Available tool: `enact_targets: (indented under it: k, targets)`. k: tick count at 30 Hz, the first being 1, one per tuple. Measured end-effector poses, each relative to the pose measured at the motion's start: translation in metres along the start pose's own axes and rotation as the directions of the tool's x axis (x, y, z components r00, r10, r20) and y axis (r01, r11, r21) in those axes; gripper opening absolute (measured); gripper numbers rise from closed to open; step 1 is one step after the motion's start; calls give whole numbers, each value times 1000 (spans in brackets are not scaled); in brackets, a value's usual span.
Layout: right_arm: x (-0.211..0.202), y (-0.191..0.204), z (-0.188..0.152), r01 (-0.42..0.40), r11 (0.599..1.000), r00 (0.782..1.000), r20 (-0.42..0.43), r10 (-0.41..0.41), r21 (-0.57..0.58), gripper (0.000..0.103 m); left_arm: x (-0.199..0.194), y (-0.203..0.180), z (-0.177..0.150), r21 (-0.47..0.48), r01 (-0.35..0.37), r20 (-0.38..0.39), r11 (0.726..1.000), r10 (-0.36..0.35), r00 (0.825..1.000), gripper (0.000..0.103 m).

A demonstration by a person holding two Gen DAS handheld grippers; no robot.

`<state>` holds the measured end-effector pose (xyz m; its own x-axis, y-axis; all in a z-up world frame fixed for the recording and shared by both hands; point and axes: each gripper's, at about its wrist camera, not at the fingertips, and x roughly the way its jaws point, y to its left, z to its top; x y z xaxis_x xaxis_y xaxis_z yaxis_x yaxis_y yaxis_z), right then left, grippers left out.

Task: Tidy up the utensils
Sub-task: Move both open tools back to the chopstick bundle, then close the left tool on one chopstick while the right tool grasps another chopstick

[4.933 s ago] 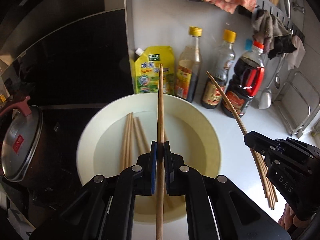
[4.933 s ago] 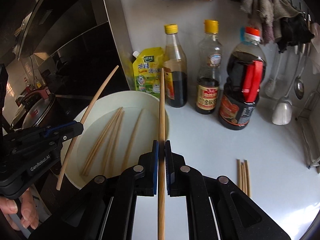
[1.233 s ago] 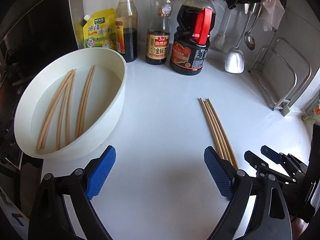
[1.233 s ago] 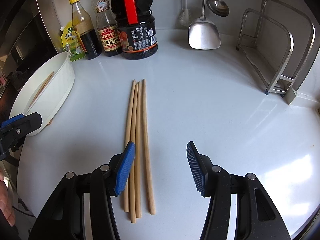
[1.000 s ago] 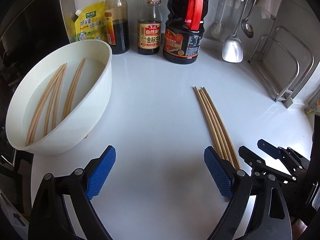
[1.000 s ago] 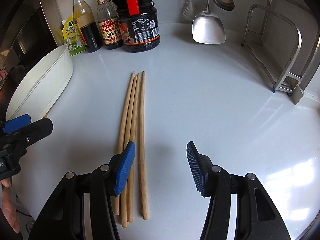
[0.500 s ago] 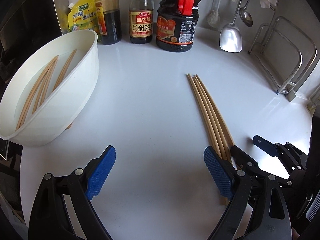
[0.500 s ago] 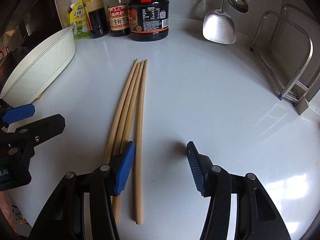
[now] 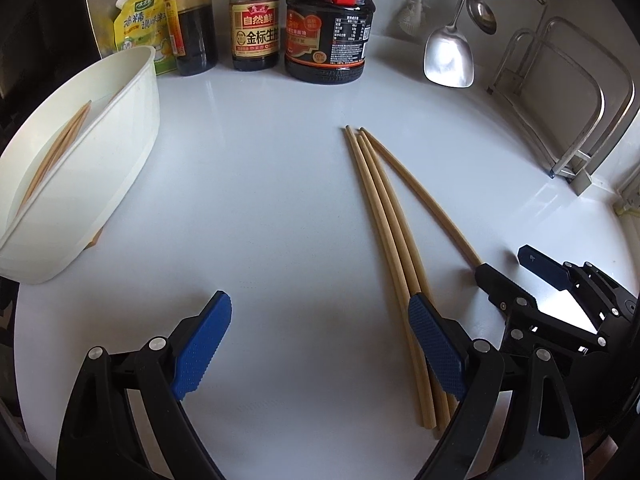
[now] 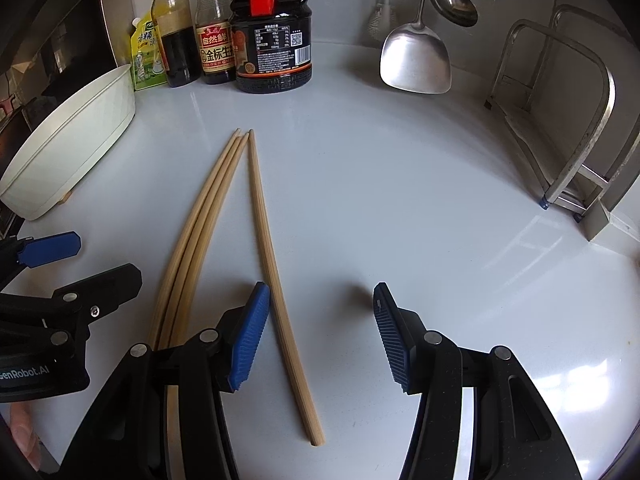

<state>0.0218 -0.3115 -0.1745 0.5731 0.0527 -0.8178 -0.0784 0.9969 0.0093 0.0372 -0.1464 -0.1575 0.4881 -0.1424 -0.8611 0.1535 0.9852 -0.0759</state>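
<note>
Several wooden chopsticks lie on the white counter [image 9: 260,184]. Three stay bundled [image 9: 380,208] [image 10: 200,220]; one single chopstick [image 10: 272,272] [image 9: 424,200] lies apart to their right. My right gripper [image 10: 320,336] [image 9: 502,262] is open low over the counter, with the single chopstick between its fingers, close beside the left pad [image 10: 250,336]. My left gripper [image 9: 320,344] [image 10: 106,260] is open too; its right pad [image 9: 436,348] sits over the bundle's near ends. A white bowl [image 9: 120,152] [image 10: 72,140] at the left holds more chopsticks [image 9: 60,148].
Sauce bottles [image 9: 324,32] [image 10: 272,40] and a yellow pouch [image 9: 140,28] line the back wall. A metal spatula [image 9: 448,60] [image 10: 416,60] and a ladle [image 10: 454,0] hang at the back right. A steel rack [image 9: 572,120] [image 10: 580,120] stands on the right.
One chopstick has swung away from the bundle to the right and now lies between the right gripper's fingers. Both grippers have come lower and closer to the chopsticks.
</note>
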Motion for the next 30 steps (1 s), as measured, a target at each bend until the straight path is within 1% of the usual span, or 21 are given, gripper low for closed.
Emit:
enact_targets:
  k: [7,15,18,19,28,30]
  targets:
    - [-1,-8,-4,-17,1000,1000,10,16,8,52,7,-6,-3,0,-4,-17,1000,4,1000,88]
    - [-2,-9,-6,-21,1000,1000,17,21,12,52,12,-11,-5,14,-30,-22,999,30,999,90]
    - [-2,-9,-6,-23,1000,1000,17,23,9,52,15,-12,-5,33,-69,-25,997,70,997,91]
    - [-2,-8,-5,-25,1000,1000,17,24,8,52,15,-11,-4,34,-71,-24,997,72,997,91]
    - [2,0,-1,-29,999,999,26,29,-31,52,16,0,0,9,-91,-23,996,92,996,92]
    - [3,0,0,-30,999,999,29,31,-36,52,15,0,1,8,-90,-22,996,90,996,90]
